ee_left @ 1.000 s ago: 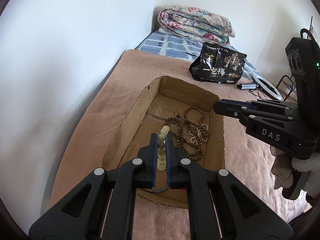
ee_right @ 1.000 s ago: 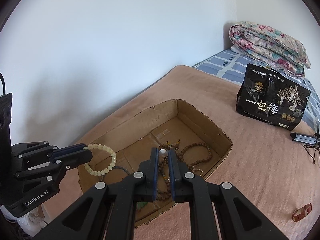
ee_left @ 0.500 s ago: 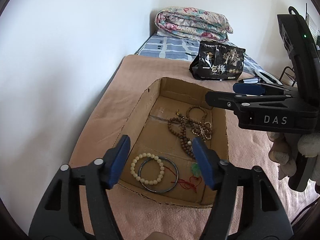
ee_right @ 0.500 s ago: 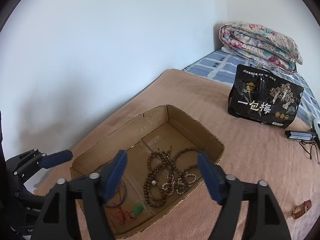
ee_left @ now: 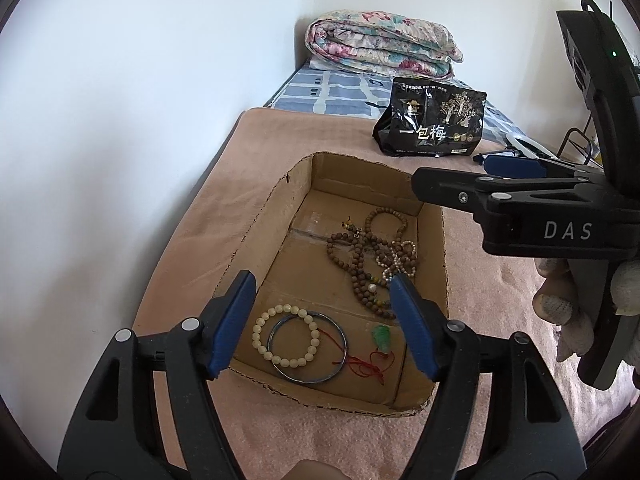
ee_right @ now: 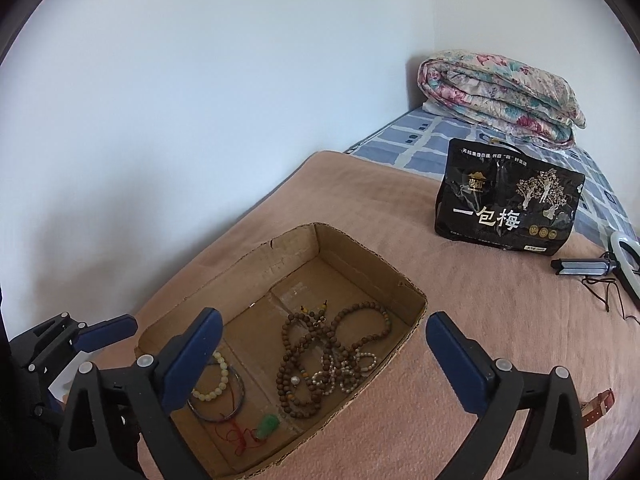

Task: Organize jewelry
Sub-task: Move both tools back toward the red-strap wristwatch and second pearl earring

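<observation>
Jewelry: all of it visible lies in the cardboard box (ee_left: 444, 248) on the bed.
Pale bead bracelet (ee_left: 286, 336): flat on the box floor at the near left, overlapping a dark bangle (ee_left: 308, 346); the two rings cross each other.
Green pendant (ee_left: 382, 338): just right of the bangle, its red cord (ee_left: 366, 366) trailing in loose loops toward the near wall.
Brown bead strands (ee_left: 360, 256): a tangled heap with a small whitish bead bracelet (ee_left: 394, 258) mixed in, mid-box toward the right wall.
Left tool (ee_left: 322, 324): spread wide, nothing between its pads, hovering above the near end of the box over the bracelet and bangle.
Right tool (ee_right: 320, 354): also spread wide and empty, above the box over the bead heap.
Step in hand (judgement): both tools are free over the box; either the sorting is nearly done or another piece is to be fetched.
Possible stray piece: a small brown strap-like item (ee_right: 598, 404) lies on the blanket (ee_right: 480, 312) to the right, outside the box; too small to identify.
Next move (judgement): if it belongs, the right tool must swing right, come low and pinch it off soft fabric without snagging the pile.
Edges: box walls are low and ragged; the right wall sits between heap and strap.
Open room: bare blanket right of the box; black snack bag (ee_right: 508, 210), cables and a ring light (ee_right: 622, 252) are well apart, farther back.
</observation>
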